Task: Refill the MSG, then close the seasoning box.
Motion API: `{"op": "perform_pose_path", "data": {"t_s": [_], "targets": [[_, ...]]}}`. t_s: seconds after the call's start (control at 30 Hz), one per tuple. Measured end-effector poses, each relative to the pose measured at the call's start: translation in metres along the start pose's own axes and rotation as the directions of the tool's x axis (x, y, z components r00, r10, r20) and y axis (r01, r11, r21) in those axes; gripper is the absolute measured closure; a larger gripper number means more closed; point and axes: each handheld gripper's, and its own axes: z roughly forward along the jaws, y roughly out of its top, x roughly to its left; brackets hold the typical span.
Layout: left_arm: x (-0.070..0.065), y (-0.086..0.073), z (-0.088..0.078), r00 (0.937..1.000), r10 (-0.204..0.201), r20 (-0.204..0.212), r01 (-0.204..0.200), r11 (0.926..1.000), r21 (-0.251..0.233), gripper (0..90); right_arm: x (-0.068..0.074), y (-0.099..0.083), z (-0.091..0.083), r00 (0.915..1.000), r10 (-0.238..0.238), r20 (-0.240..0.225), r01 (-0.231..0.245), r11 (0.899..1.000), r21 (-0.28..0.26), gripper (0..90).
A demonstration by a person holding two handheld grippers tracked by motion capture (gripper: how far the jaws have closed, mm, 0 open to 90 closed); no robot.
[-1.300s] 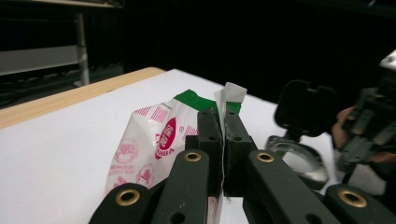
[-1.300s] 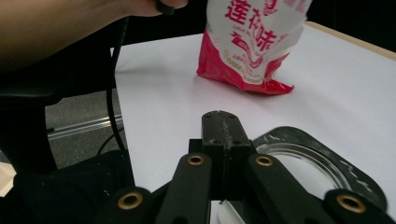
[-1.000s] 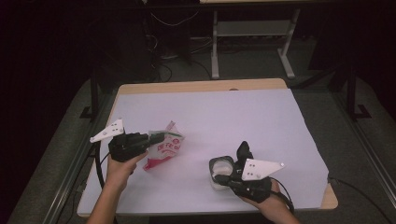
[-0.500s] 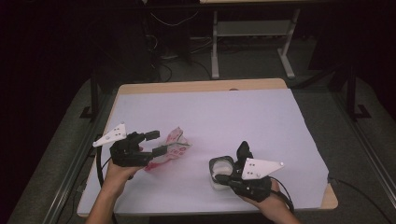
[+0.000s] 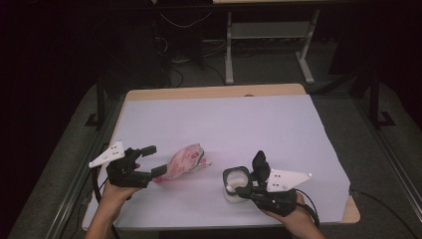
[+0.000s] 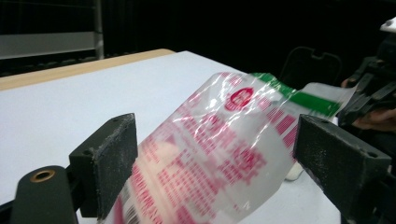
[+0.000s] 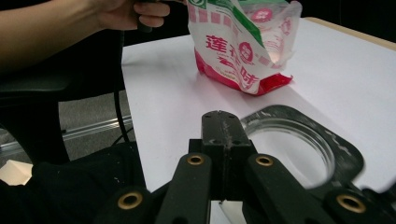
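Pouch [image 5: 185, 162]: a clear plastic pouch with red print and a green band, lying on its side on the counter [image 5: 278, 124], left of centre and near the front edge.
Pouch, close up: in the left gripper view it [image 6: 219, 149] sits between the two black pads, which stand off to either side and do not press on it.
Left gripper [image 5: 152, 160]: held in the person's left hand at the front left; its jaws have just been opening and now stand wide, with the pouch's near end between them but loose.
Why so: by my reading the pouch has been let go, so it rests on the counter under its own weight.
Right gripper [image 5: 247, 183]: held in the right hand at the front right; its jaws are closed on the rim of a jar.
Jar [image 5: 236, 183]: a small clear jar with a wide round mouth, standing upright just right of the pouch and apart from it.
Jar, close up: in the right gripper view the mouth [image 7: 285, 149] faces up, with the pouch [image 7: 240, 46] beyond it.
Why so: the grip seems meant to steady the jar, mouth up, perhaps for filling.
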Motion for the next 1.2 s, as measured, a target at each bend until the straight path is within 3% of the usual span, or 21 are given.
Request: {"op": "perform_pose_path", "data": {"t_s": [0.23, 0.5, 0.8, 0.9, 1.2], "targets": [[0.003, -0.013, -0.009, 0.9979, -0.011, -0.064, 0.012, 0.9998, 0.013, 13.5, -0.002, -0.011, -0.017, 0.9999, 0.011, -0.001, -0.011, 1.000, 0.004, 90.0], [0.008, -0.029, -0.023, 0.9897, -0.027, -0.141, 0.030, 0.9994, 0.017, 13.6, -0.004, -0.027, -0.034, 0.9994, 0.035, 0.008, -0.035, 0.999, 0.014, 90.0], [0.019, -0.039, -0.027, 0.9759, -0.039, -0.214, 0.046, 0.9986, 0.026, 13.6, -0.021, -0.043, -0.051, 0.9923, 0.081, 0.094, -0.083, 0.996, 0.023, 89.9], [0.022, -0.041, -0.027, 0.9745, -0.051, -0.218, 0.058, 0.9981, 0.023, 13.6, -0.031, -0.047, -0.056, 0.9872, 0.093, 0.130, -0.096, 0.995, 0.017, 86.5], [0.023, -0.044, -0.023, 0.9713, -0.050, -0.232, 0.060, 0.9976, 0.035, 13.9, -0.057, -0.051, -0.074, 0.9682, 0.132, 0.212, -0.131, 0.991, -0.021, 90.0]]}}
